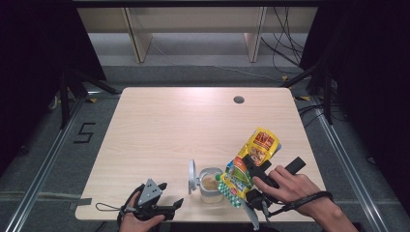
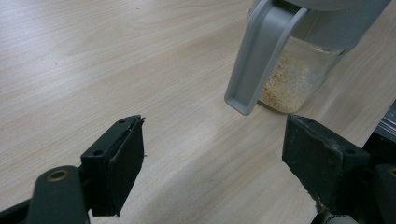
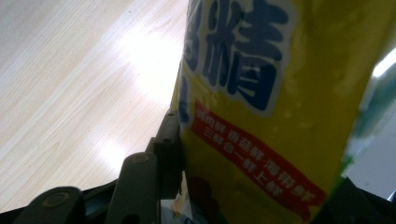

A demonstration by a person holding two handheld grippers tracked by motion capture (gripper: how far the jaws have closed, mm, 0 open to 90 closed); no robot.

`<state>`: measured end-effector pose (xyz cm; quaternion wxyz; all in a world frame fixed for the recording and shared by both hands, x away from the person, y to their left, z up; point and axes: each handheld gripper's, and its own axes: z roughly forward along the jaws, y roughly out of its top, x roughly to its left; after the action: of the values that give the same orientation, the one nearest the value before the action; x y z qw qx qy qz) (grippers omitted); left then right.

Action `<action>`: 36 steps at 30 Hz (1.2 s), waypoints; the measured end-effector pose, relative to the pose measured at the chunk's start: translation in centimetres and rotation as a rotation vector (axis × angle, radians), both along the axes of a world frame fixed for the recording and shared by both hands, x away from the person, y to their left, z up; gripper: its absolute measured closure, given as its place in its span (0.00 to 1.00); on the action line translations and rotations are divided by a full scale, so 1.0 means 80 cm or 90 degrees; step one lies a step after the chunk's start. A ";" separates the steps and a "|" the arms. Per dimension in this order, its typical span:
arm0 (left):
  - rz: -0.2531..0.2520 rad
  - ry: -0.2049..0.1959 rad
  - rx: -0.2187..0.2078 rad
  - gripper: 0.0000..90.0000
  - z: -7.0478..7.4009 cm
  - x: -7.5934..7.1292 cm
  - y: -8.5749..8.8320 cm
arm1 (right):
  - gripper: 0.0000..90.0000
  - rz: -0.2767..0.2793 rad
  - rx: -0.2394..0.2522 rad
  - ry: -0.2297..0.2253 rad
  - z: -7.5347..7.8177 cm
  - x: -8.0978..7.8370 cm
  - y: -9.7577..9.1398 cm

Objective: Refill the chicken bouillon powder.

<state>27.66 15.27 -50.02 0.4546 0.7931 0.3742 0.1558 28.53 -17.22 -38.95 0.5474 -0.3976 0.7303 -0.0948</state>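
The right gripper (image 1: 247,170) has its jaws closed about halfway onto a yellow seasoning pouch (image 1: 251,159), gripping it across its middle. In the right gripper view one black jaw presses flat against the pouch's printed face (image 3: 261,116); the other jaw is hidden behind the pouch, so only a dark sliver of it shows at the lower right corner. The pouch is tilted. Its long axis runs on a diagonal in the high view, with the bottom end raised up and away toward the table's far right and the mouth end pointing down toward a small clear jar (image 1: 211,185). Where the mouth meets the jar's rim is hard to make out; it seems to sit just over the opening. The right hand (image 1: 290,186) covers most of the gripper's body.

The jar stands upright near the table's front edge, with pale granules in its lower part. Its grey flip lid (image 1: 193,175) stands open on the left side, and in the left gripper view that lid (image 2: 261,56) hangs in front of the jar, whose top is cut off.

The left gripper (image 1: 170,207) rests low at the wooden table's (image 1: 159,125) front edge, just left of the jar, jaws spread wide with nothing between them.
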 end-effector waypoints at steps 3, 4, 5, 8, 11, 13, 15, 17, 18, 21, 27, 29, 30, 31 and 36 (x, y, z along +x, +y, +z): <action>0.000 0.000 0.001 0.23 0.000 0.000 0.000 | 0.65 -0.002 0.007 -0.001 0.000 0.000 0.000; 0.000 0.000 0.001 0.23 0.000 0.000 0.000 | 0.65 -0.012 0.017 0.006 -0.001 -0.001 -0.001; 0.000 0.000 0.002 0.23 0.000 0.000 0.000 | 0.65 -0.035 0.033 0.012 -0.003 -0.004 -0.003; -0.001 0.000 0.002 0.23 0.000 0.000 0.000 | 0.66 -0.024 0.025 0.014 -0.002 -0.002 -0.003; 0.000 0.000 0.001 0.23 0.000 0.000 0.000 | 0.66 -0.025 0.025 0.014 -0.002 -0.002 -0.003; -0.001 -0.001 0.002 0.23 0.000 0.000 0.001 | 0.67 -0.026 0.027 0.016 -0.002 -0.002 -0.003; 0.000 0.000 0.001 0.23 0.000 0.000 0.000 | 0.67 -0.026 0.028 0.018 -0.001 -0.002 -0.003; 0.000 0.000 0.001 0.23 0.000 0.000 0.001 | 0.67 -0.026 0.028 0.018 -0.001 -0.002 -0.003; -0.001 -0.001 0.001 0.23 0.000 0.000 0.001 | 0.67 -0.026 0.016 0.026 0.000 -0.002 -0.003; -0.001 -0.001 0.001 0.23 0.000 0.000 0.001 | 0.67 -0.037 0.040 0.019 -0.002 -0.003 -0.004; 0.003 -0.001 -0.009 0.23 0.000 0.000 -0.001 | 0.68 -0.038 0.038 0.018 -0.002 -0.003 -0.004; -0.001 -0.002 0.002 0.23 0.000 0.000 0.001 | 0.68 -0.042 0.026 0.023 -0.001 -0.004 -0.004; 0.000 -0.002 -0.001 0.23 0.000 0.000 0.001 | 0.68 -0.044 0.056 0.023 -0.004 -0.004 -0.006; 0.002 -0.001 -0.005 0.23 0.000 0.000 0.000 | 0.68 -0.032 0.044 0.022 -0.002 -0.002 -0.005; 0.004 -0.002 -0.006 0.23 0.000 0.000 0.000 | 0.68 -0.031 0.044 0.022 -0.002 -0.002 -0.005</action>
<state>27.64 15.24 -49.99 0.4584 0.7894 0.3769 0.1570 28.38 -17.65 -39.10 0.5456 -0.3622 0.7519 -0.0754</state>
